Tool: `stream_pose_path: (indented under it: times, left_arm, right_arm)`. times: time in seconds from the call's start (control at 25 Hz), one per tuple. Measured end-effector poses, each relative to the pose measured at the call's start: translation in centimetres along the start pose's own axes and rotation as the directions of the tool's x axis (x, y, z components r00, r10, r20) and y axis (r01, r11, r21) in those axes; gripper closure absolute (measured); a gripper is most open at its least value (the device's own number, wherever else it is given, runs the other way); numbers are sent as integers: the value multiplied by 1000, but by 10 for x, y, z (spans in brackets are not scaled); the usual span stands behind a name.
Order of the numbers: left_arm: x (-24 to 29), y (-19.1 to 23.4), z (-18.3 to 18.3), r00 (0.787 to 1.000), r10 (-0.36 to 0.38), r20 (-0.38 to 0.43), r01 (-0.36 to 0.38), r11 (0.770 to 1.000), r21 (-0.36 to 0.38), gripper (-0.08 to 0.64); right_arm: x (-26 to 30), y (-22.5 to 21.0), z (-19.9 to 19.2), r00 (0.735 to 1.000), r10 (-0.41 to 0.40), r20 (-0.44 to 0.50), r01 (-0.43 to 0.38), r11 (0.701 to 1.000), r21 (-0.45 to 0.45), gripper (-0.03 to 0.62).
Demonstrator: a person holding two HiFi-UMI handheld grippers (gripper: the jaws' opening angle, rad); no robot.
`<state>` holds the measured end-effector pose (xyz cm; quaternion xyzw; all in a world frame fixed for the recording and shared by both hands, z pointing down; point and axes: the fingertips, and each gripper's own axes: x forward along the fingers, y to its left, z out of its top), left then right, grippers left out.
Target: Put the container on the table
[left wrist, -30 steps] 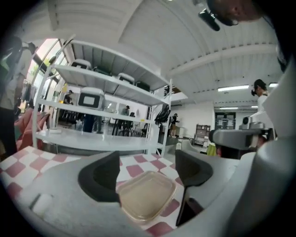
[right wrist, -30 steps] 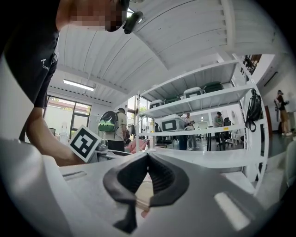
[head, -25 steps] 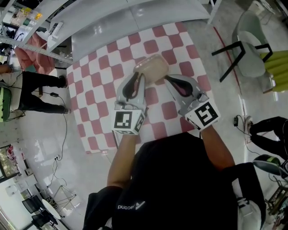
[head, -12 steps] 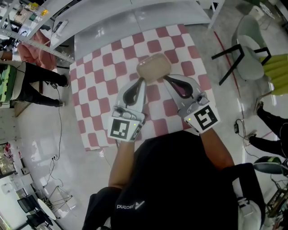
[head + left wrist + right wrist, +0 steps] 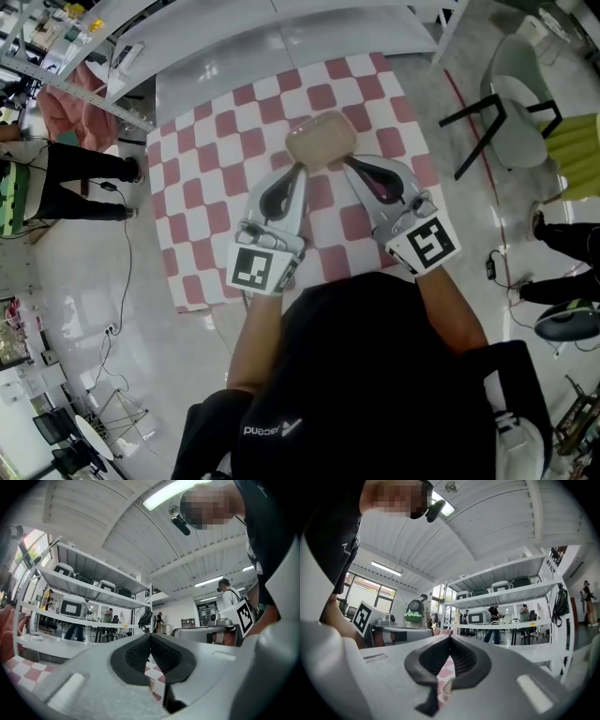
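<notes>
A beige, rounded rectangular container (image 5: 321,139) hangs above the middle of the table with the red-and-white checked cloth (image 5: 202,202). My left gripper (image 5: 300,170) is shut on the container's near left edge. My right gripper (image 5: 345,164) is shut on its near right edge. In the left gripper view the jaws meet at their tips (image 5: 150,634), and a thin beige sliver of the container (image 5: 151,686) shows low between the pads. The right gripper view shows its jaws (image 5: 450,634) closed the same way, over a beige strip (image 5: 442,686).
A grey chair with black legs (image 5: 516,103) stands on the floor to the table's right. Metal shelving (image 5: 66,56) and a standing person (image 5: 75,178) are at the left, past the table's edge. A cable (image 5: 127,272) lies on the glossy floor.
Both grippers have lifted the container a little and carried it slightly farther over the table. Over the last half second they have hardly moved.
</notes>
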<state>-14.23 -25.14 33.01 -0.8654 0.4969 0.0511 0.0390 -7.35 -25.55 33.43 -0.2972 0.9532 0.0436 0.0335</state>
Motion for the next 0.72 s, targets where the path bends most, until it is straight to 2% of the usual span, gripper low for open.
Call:
stream_pose_path:
  times: [0.72]
  left_arm:
    - [-2, -4, -3, 1000, -4, -22, 4, 1000, -1, 549]
  right_arm:
    - [-1, 2, 0, 1000, 24, 2, -24, 1000, -14, 591]
